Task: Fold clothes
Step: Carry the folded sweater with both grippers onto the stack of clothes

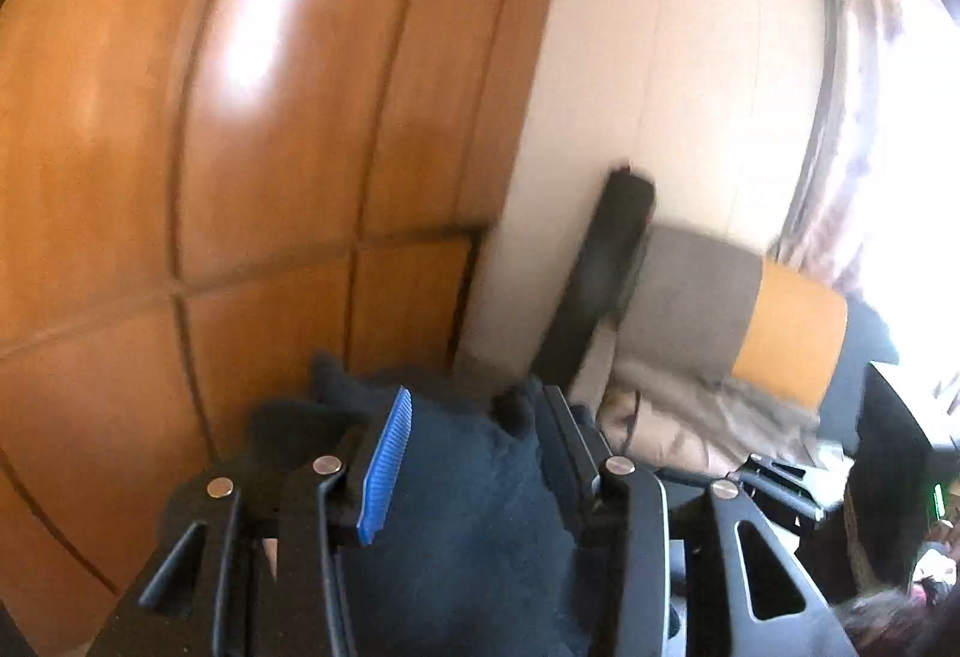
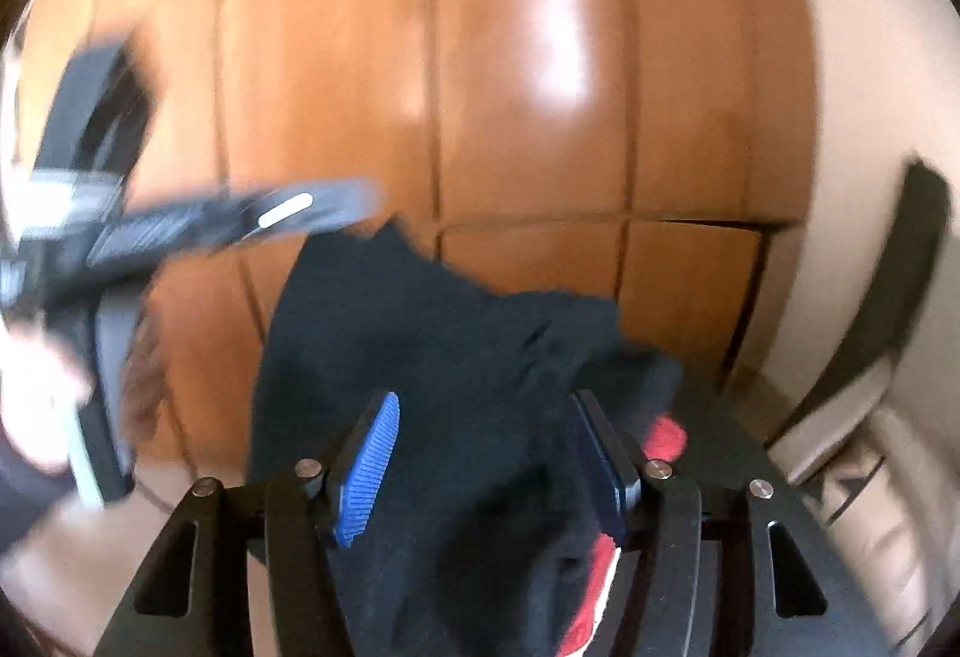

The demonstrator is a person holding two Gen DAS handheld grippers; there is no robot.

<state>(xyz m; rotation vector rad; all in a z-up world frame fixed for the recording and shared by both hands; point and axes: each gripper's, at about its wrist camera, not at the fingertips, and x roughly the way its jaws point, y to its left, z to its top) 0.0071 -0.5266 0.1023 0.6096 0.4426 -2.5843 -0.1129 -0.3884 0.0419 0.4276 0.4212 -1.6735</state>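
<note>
We see the dark navy garment [image 1: 480, 507] bunched between the jaws of the left gripper [image 1: 474, 417], whose blue pads stand apart; whether they press the cloth we cannot tell. In the right wrist view the same garment [image 2: 432, 333] hangs in front of the wooden wardrobe [image 2: 480, 57] and passes between the spread jaws of the right gripper [image 2: 486, 417], with a red patch [image 2: 666, 438] near the right finger; its grip we cannot tell either.
</note>
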